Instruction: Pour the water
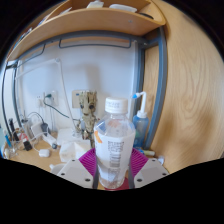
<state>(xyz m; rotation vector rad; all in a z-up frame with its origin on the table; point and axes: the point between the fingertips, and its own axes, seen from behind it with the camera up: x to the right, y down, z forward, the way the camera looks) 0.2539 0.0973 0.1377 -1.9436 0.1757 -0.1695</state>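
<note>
A wooden shelf unit [100,20] arches over the top of the scene, with a pale wall [60,70] behind and a wooden side panel [185,90] beyond the fingers to one side. Below it runs a cluttered desk [40,152] carrying cables, small oddments too small to name, and a white spray or pump bottle [141,108] standing well behind. The task's thing, a clear plastic water bottle [114,145] with a white cap [116,104] and a paper label with orange print, stands upright directly between the gripper [112,168] fingers, filling the gap. The pink pads [89,160] sit at either side of its lower body, seemingly against it, so the gripper looks narrowed onto the bottle, holding it at mid-to-lower body. The bottle appears largely full, so it is likely fairly heavy for its size, with weight that will shift as it tips. The thin walls are probably soft and will dent under a hard squeeze, and smooth plastic can slip; the labelled waist offers the best purchase. The cap seems to be on, which would have to come off before any water pours. No receiving cup is discernible.
</note>
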